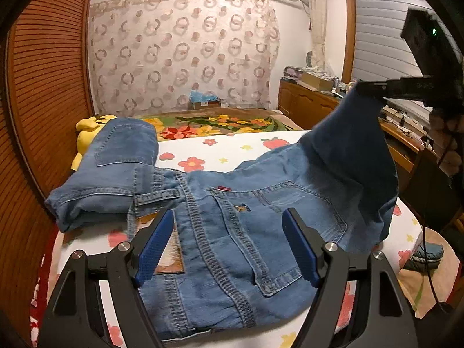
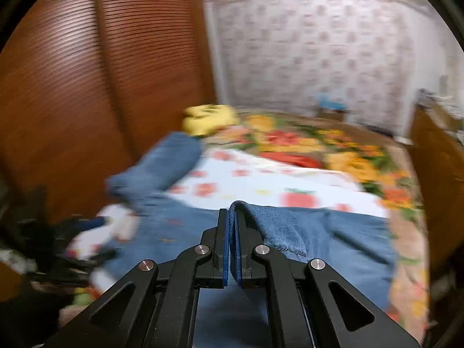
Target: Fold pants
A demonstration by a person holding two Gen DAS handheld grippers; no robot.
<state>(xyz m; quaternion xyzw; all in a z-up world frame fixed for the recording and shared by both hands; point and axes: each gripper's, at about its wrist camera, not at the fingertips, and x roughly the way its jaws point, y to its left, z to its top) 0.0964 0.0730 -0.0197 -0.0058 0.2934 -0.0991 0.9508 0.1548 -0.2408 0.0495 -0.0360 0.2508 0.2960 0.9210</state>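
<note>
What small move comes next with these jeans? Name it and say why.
Probably carry the right gripper across toward the folded leg: it is shut on the lifted leg's end, while the left gripper hangs open above the jeans' seat.

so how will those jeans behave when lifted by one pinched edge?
Likely floppy: the jeans sag in a curve from where the right gripper pinches one leg. Probably heavy for cloth: most of the denim stays on the bed. Slip seems unlikely, since the fabric sits deep between the shut pads.
</note>
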